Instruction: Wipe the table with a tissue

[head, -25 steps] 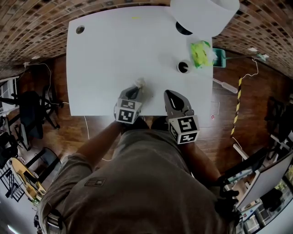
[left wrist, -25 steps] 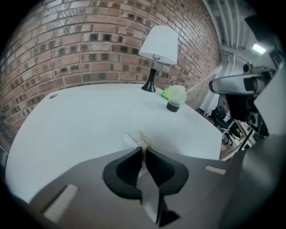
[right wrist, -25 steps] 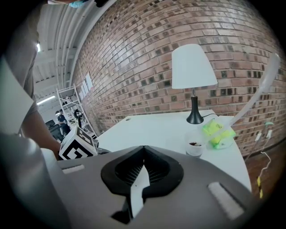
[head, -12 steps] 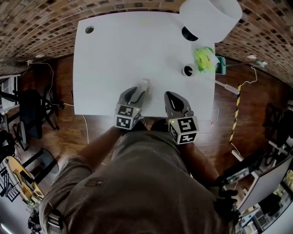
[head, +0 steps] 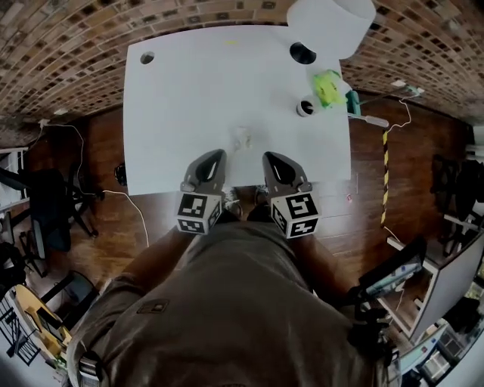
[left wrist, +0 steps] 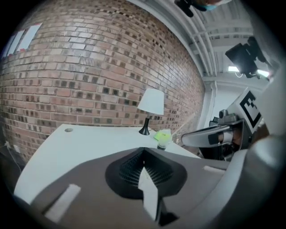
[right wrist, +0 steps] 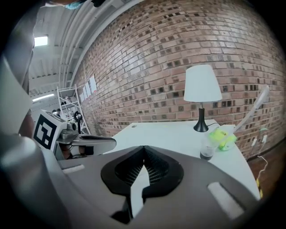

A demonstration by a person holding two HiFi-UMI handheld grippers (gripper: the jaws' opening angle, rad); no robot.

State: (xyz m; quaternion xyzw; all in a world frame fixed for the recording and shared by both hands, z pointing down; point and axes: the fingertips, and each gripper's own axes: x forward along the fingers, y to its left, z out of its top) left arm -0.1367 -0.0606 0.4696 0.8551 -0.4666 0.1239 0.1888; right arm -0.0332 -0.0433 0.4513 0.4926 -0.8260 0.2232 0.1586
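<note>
Tissue (head: pixel 242 138) loose — left claw (left wrist: pixel 143 151) just shut, empty

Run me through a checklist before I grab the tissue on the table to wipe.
1. Tissue in sight: ok. The tissue lies crumpled on the table, ahead of both grippers.
2. Left gripper free: ok. Its fingers have just closed with nothing between them.
3. Left fingers open for a grasp: not ok. They are shut.
4. Right gripper out of the way: ok. It is shut, empty and apart from the tissue.
5. Clutter near the tissue: ok. The cup and lamp stand at the far right corner.
6. Spot that needs wiping: cannot tell.
</note>
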